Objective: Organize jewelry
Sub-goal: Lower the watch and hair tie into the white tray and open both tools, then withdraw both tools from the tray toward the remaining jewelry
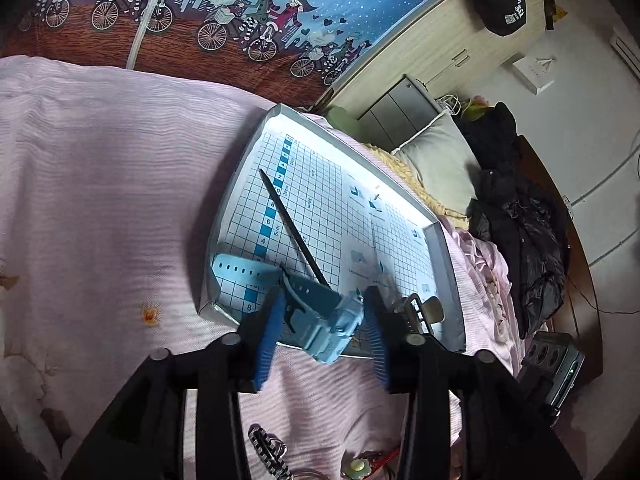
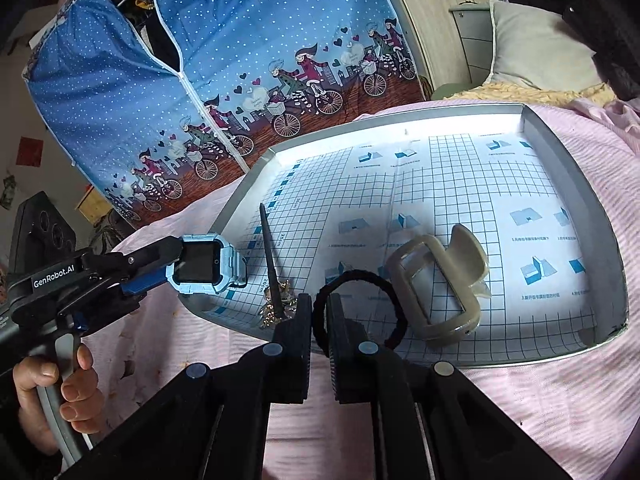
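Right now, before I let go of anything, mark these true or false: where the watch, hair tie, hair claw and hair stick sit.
1. The blue watch is between the jaws of the left gripper. True.
2. The beige hair claw lies outside the tray. False: it lies inside the tray.
3. The black hair tie passes between the jaws of the right gripper. True.
4. The black hair stick stands upright. False: it lies flat on the tray floor.
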